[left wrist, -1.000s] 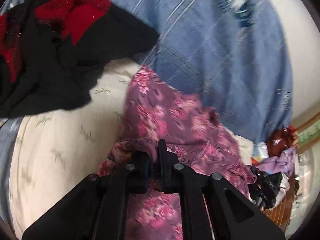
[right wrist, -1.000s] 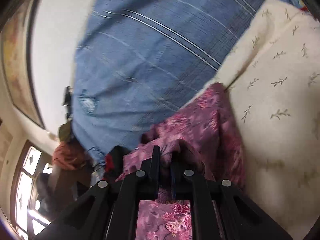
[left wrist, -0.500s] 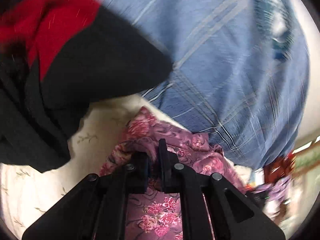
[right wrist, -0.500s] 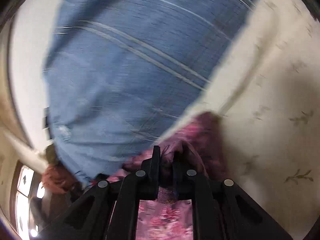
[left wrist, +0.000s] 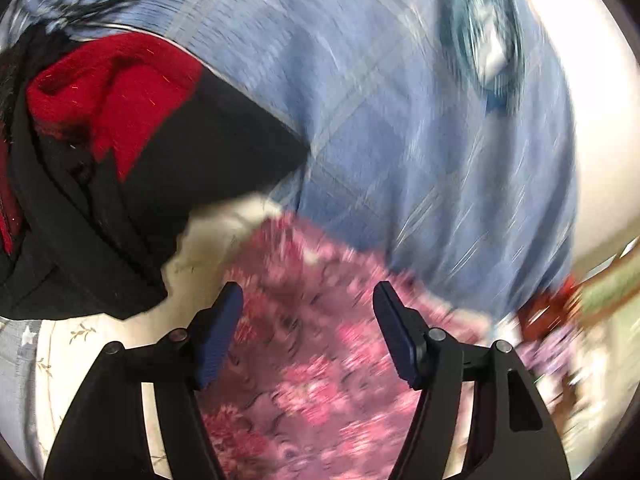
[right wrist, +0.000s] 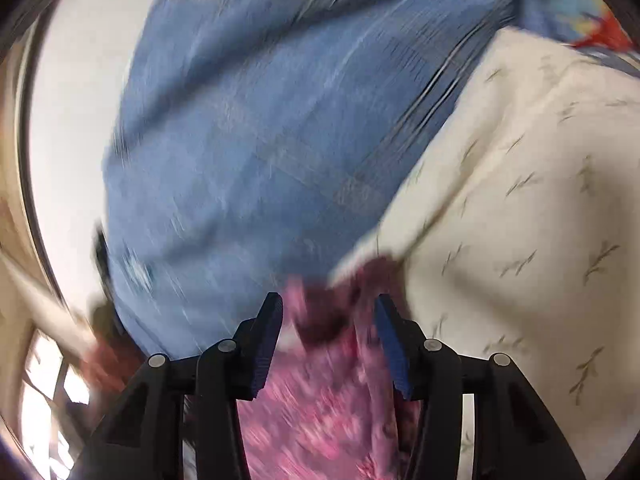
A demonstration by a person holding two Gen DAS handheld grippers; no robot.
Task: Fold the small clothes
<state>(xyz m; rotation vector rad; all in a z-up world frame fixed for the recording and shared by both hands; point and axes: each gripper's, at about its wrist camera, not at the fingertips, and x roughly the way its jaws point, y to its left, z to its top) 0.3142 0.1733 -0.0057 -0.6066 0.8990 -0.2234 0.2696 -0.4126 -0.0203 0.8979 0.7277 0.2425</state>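
Observation:
A pink and purple floral garment [left wrist: 320, 344] lies on a cream sheet with a twig print [left wrist: 72, 364], motion-blurred. My left gripper [left wrist: 307, 332] is open just above it, its blue-padded jaws wide apart with the cloth between and below them. In the right wrist view the same garment [right wrist: 320, 412] lies under my right gripper [right wrist: 327, 336], which is also open; a bunched fold of the cloth sits between its jaws, loose.
A large blue plaid cloth [left wrist: 420, 140] hangs beyond the garment, also in the right wrist view [right wrist: 260, 140]. A black and red garment [left wrist: 120, 152] is heaped at the left. The cream sheet [right wrist: 520, 220] stretches to the right. Cluttered clothes [left wrist: 552, 320] lie off the bed's edge.
Both grippers were shut on the floral garment's edge; now both have opened and let it go. The views have shifted and blurred with motion.

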